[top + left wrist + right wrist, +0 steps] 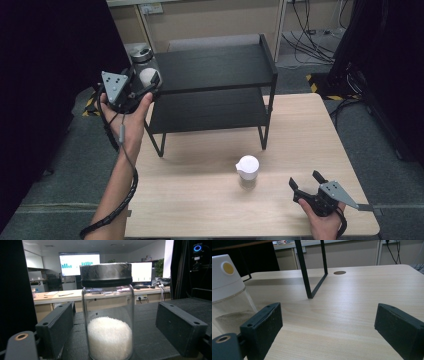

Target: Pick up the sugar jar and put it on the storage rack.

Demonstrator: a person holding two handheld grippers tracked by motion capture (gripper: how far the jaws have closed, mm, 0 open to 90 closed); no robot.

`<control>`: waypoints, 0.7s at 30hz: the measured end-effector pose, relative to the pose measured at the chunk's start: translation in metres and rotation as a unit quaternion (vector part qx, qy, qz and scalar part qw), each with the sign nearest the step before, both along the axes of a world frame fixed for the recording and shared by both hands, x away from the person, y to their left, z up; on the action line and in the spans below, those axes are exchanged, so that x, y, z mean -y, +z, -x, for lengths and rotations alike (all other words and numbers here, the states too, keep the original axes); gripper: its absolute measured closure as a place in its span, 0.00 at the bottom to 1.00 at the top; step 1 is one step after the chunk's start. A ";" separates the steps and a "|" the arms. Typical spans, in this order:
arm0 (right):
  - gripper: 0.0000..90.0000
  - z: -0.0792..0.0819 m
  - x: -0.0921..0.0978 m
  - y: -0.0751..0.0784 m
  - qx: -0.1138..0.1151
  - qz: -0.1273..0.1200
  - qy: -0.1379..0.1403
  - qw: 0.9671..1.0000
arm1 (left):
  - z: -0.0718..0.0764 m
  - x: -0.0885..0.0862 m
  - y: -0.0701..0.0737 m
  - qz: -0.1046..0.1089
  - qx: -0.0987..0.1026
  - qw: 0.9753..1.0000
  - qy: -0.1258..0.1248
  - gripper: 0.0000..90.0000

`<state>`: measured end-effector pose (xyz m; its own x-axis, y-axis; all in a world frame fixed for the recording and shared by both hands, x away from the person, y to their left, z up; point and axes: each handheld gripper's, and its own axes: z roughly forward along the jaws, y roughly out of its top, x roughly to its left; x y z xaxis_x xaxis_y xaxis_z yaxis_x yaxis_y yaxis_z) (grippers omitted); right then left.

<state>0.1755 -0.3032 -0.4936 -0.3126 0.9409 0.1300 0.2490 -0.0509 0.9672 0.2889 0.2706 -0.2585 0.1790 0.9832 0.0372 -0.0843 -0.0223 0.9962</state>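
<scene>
Glass jar (108, 312) with a black screw lid stood upright on the top shelf of the black rack (215, 67), at its left end, about a third full of white grains. It sat between the jaws of the left gripper (141, 82), which stood spread on either side with a gap to the glass, so nothing was clasped. A second, lidded jar (140, 52) stood just behind it on the same shelf. The rack stood at the far side of the wooden table (200, 200). Nearer the person, a white-capped shaker (248, 171) stood upright on the table, and the right gripper (305, 180) rested low to its right, jaws wide apart and empty.
</scene>
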 end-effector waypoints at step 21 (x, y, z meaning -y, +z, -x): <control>0.09 0.000 0.000 0.000 0.000 -0.001 0.000 1.000 | 0.022 -0.007 -0.033 -0.008 0.010 0.999 -0.033 0.16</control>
<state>0.1754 -0.3034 -0.4938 -0.3122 0.9409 0.1316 0.2484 -0.0528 0.9672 0.2667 0.2777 -0.2920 0.2430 0.9683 0.0575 -0.1065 -0.0323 0.9938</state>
